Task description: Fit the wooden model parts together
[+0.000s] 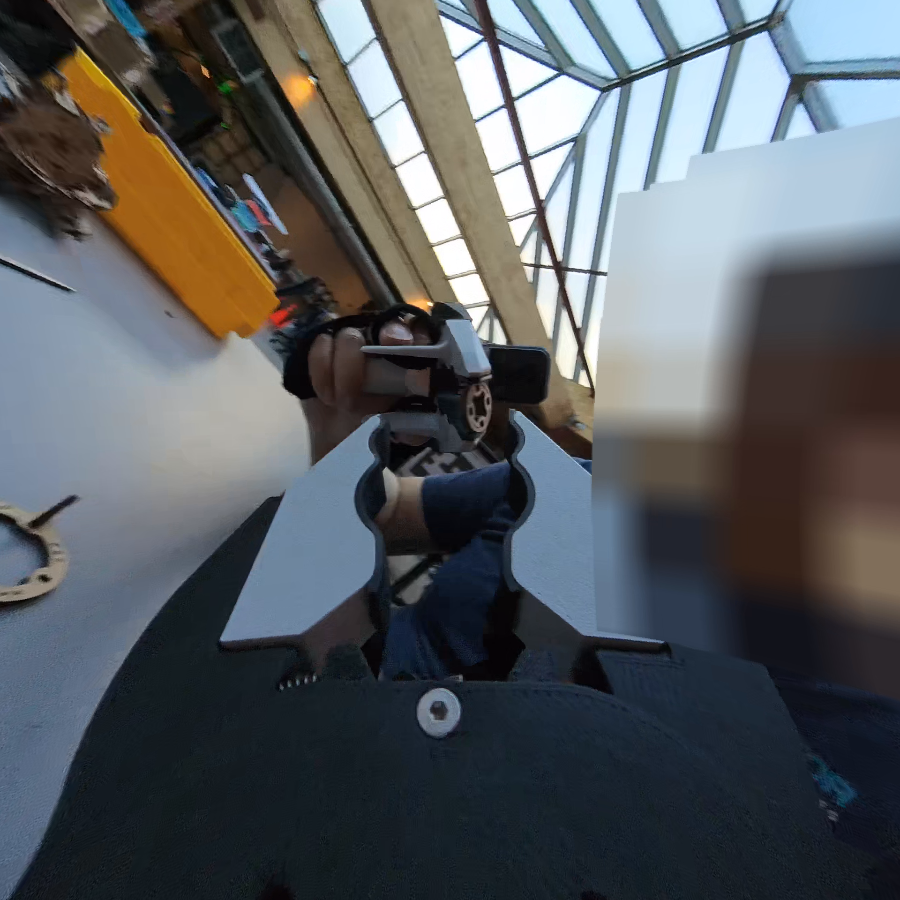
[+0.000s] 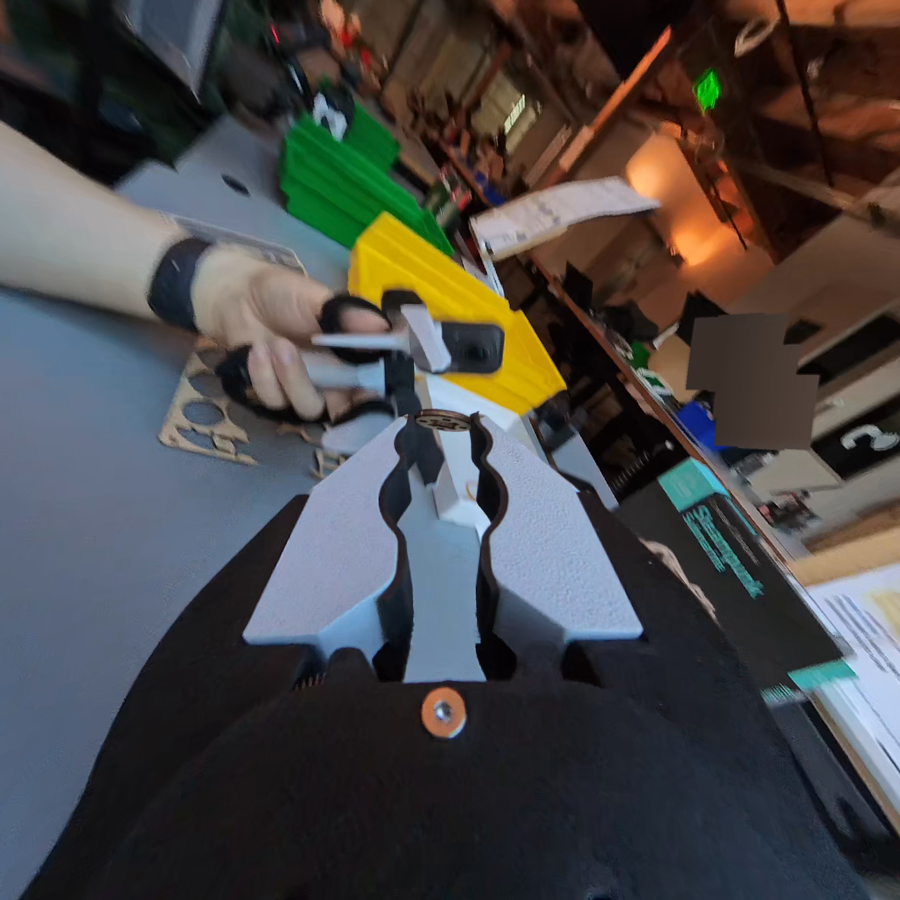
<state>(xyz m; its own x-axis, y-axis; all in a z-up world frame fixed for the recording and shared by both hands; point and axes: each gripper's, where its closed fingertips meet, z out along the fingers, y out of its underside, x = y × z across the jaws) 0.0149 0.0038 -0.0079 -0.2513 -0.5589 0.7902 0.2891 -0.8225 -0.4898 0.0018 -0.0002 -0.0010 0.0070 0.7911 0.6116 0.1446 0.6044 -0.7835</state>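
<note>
My right gripper (image 2: 440,418) is shut on a small round wooden wheel (image 2: 440,421), pinched edge-on at the fingertips and held in the air. In the left wrist view the same wheel (image 1: 478,408) shows its cut-out face, just beyond my left gripper (image 1: 445,422), which is open and empty with its jaws wide apart. A hand (image 2: 263,331) holds the left gripper facing the right one, close by. A wooden cut-out sheet (image 2: 209,428) and loose wooden pieces (image 2: 324,462) lie on the grey table (image 2: 97,511). A wooden ring part (image 1: 29,560) lies at the left.
A yellow bin (image 2: 448,311) and green bins (image 2: 341,175) stand at the table's far side. A black and teal box (image 2: 721,560) lies at the right with papers beside it. White boards (image 1: 706,292) stand to the right of the left gripper.
</note>
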